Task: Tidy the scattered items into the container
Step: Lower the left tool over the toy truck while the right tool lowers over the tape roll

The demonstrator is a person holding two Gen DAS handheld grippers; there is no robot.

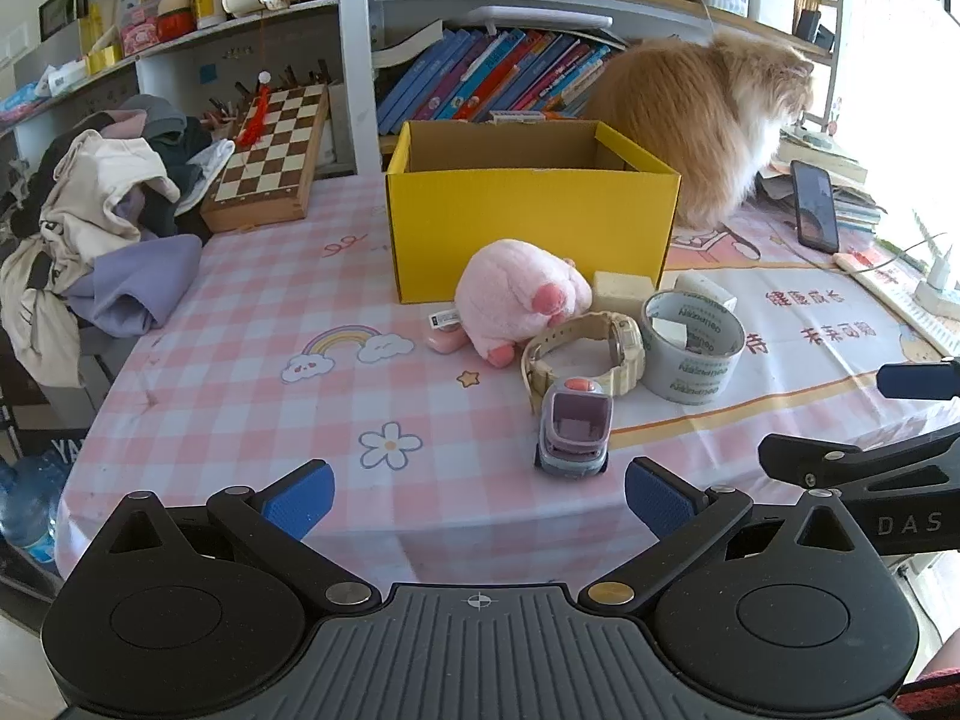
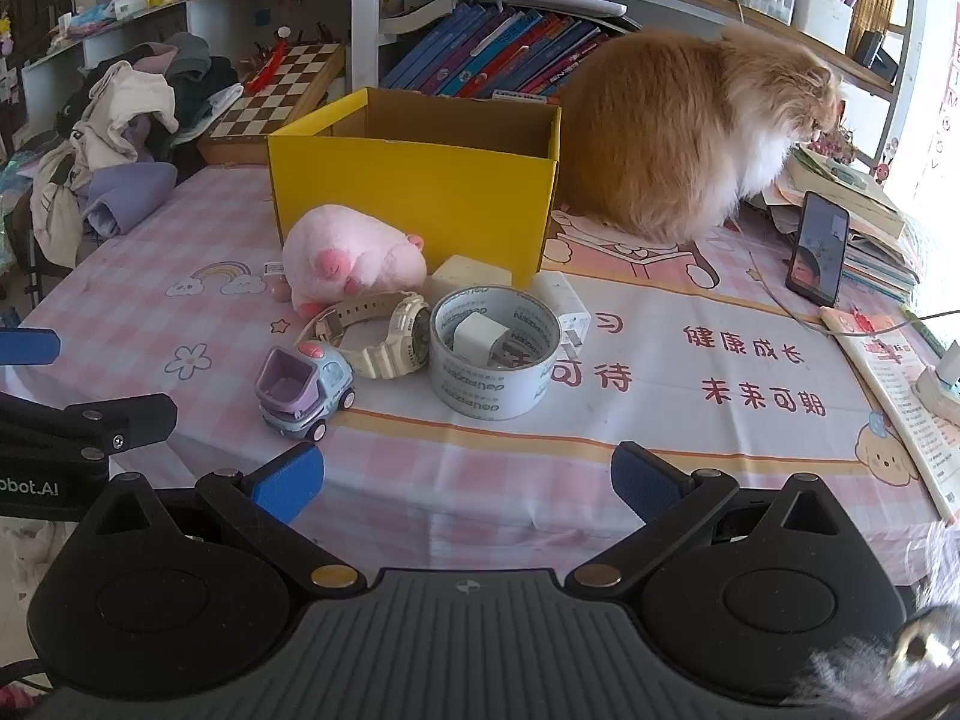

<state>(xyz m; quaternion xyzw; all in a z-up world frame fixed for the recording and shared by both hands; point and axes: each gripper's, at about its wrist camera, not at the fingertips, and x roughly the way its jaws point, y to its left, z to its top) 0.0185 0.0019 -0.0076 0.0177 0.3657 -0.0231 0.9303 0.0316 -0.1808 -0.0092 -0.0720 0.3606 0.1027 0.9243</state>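
An open yellow cardboard box stands on the pink checked tablecloth. In front of it lie a pink plush pig, a cream wristwatch, a small purple toy truck, a roll of tape with a white charger cube inside, a cream block and a white plug adapter. My left gripper is open and empty, just short of the truck. My right gripper is open and empty, short of the tape.
An orange-and-white cat sits right of the box. A phone stands propped on the right near books and cables. A clothes pile and a chessboard are at the left. Bookshelves stand behind.
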